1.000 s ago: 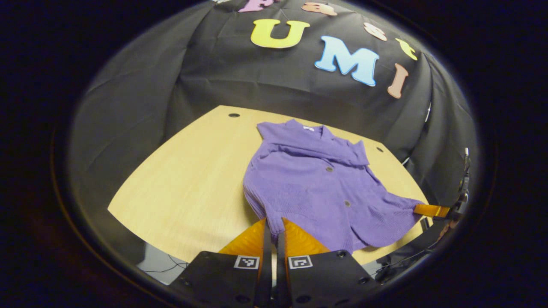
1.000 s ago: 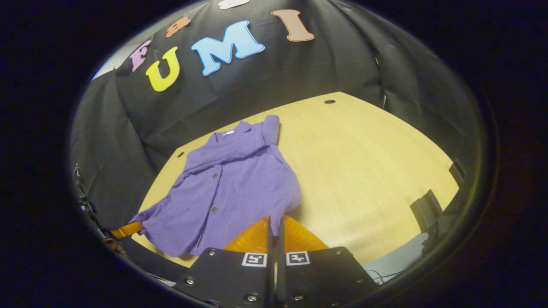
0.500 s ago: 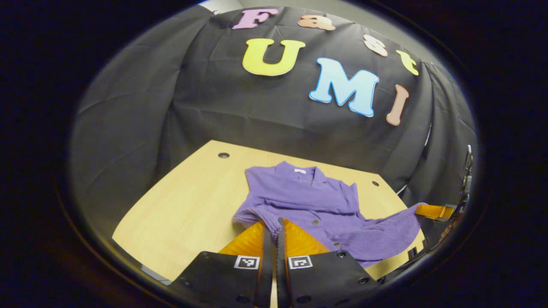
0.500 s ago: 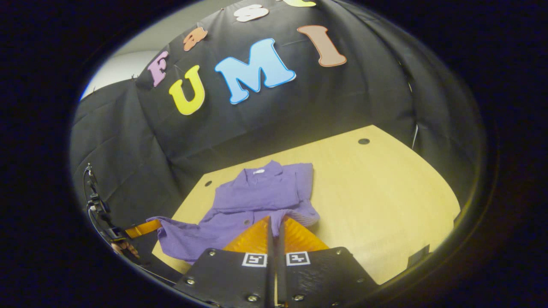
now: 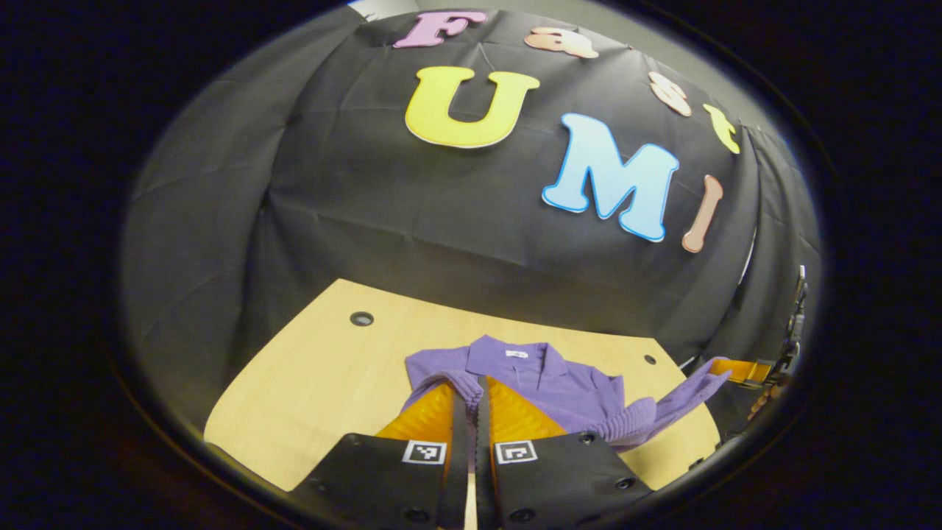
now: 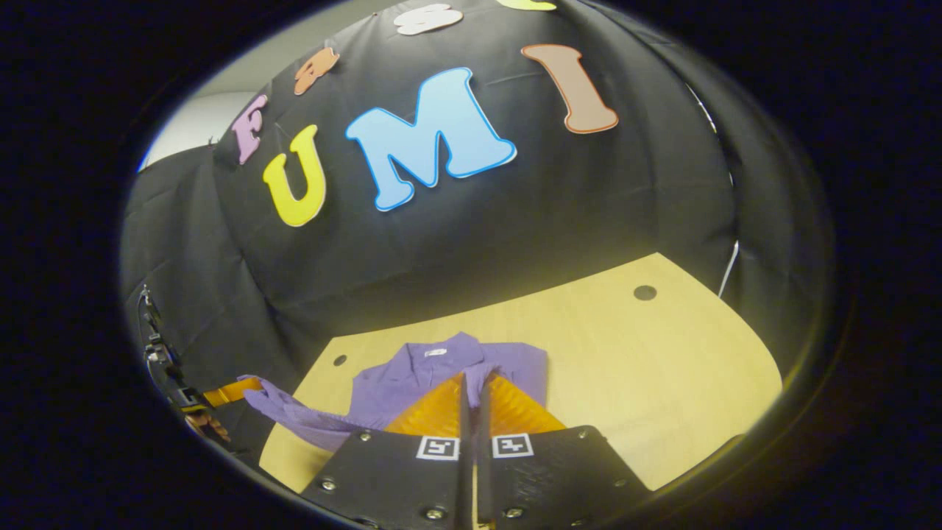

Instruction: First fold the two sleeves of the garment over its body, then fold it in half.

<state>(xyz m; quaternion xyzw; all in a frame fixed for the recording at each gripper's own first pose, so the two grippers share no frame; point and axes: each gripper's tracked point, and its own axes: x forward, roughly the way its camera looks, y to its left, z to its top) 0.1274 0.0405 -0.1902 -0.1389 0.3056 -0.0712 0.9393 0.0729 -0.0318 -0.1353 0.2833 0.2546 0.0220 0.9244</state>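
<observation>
A purple buttoned garment lies on the wooden table, collar toward the booth wall. My left gripper is shut on one corner of its bottom hem, lifted over the body close to the collar. In the same view my right gripper pinches the other hem corner at the far right. In the right gripper view the garment has its hem raised, with my right gripper shut on it near the collar. Far off on the left there, the left gripper holds the other corner. The fabric sags between the two.
The table has a large round hole and a small one near its far edge; the right gripper view shows a large hole too. Black cloth walls stand right behind the table. Bare wood lies beside the garment.
Both grippers have carried the bottom hem up and forward over the body toward the collar. Less of the garment's front shows now, and the wall is nearer.
</observation>
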